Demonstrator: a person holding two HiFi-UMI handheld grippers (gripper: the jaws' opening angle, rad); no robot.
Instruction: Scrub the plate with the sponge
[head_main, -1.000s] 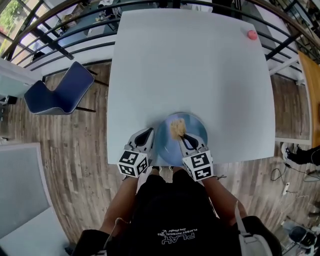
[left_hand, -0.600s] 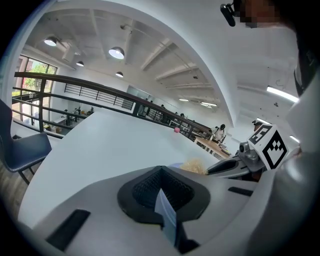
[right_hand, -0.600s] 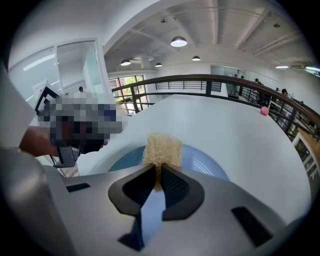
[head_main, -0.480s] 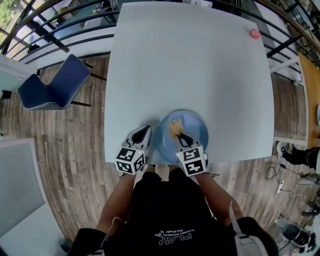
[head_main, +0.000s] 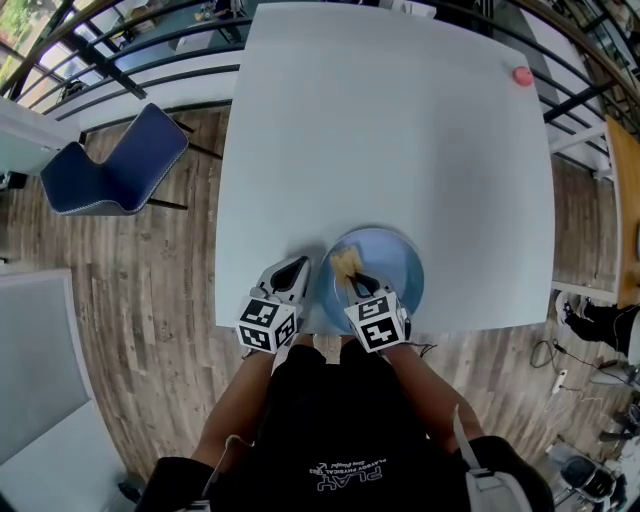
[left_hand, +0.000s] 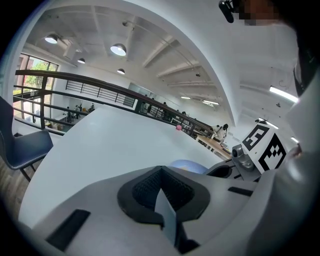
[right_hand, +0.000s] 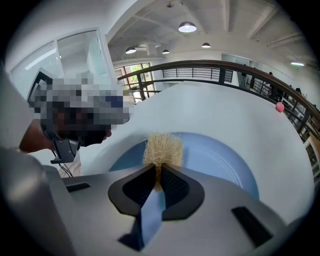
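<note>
right gripper (head_main: 355, 281) jaws pinched tight on sponge (head_main: 344, 263). the tuft sticks out past the tips and presses on the plate (head_main: 402, 268). right gripper view agrees: sponge (right_hand: 163, 149) is clamped between the pads and its front end sits on the blue plate (right_hand: 220, 161).

change over the last second: the sponge slid from about mid-plate toward the plate's left side, and the right gripper swung left with it. grip on the sponge looks the same throughout. the plate has kept its spot at the near edge of the worktop (head_main: 380, 130), allowing for head-camera wobble. reads as one scrub stroke going leftward, so scrubbing is under way, not starting or ending.

left gripper (head_main: 297, 268) has hardly moved. it sits just beside the plate's left rim, with its jaws (left_hand: 161, 172) closed together and nothing between them. the plate edge shows just past the tips in the left gripper view. can't tell if it touches the rim or is bracing it.

meaning: the left part of the plate is being covered now, while the right and far parts look unswept at this moment. the next stroke likely needs to come back right. risk: the plate is near the worktop edge and could slide if pushed hard while unbraced.
</note>
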